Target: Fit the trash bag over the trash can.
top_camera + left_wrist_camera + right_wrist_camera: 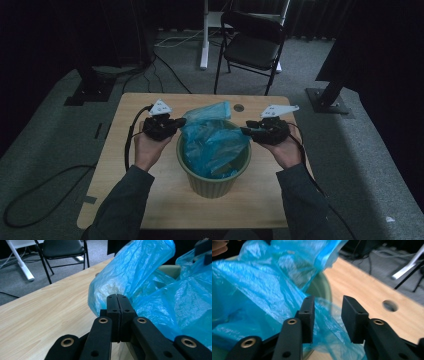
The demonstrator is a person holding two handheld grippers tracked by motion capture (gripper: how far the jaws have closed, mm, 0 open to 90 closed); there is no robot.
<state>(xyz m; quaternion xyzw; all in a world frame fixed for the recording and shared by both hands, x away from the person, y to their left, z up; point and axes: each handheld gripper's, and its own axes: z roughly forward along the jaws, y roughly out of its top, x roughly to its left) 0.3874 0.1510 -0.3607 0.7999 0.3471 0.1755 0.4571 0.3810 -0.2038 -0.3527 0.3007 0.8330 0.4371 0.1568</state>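
Currently, status by item:
Bag: blue plastic bag [212, 142] sits inside the green bin [212, 182], crumpled, with 1 flap sticking up past the rim on the far-left side.
Bin: green bin stands mid-table on the wooden table [125, 200], between the 2 hands.
Left gripper: left gripper [117, 301] is at the bin's left rim, jaws pressed together, pinching the bag's edge; film bunches right at the tips in the left gripper view.
Right gripper: right gripper [328, 315] is at the bin's right rim, jaws spread; bag film lies loose between them, pads not pressing on it.
Table hole: round hole [390, 305] in the tabletop just beyond the right jaws.
Background: black folding chair [252, 42] on the carpet behind the table, well apart from it.
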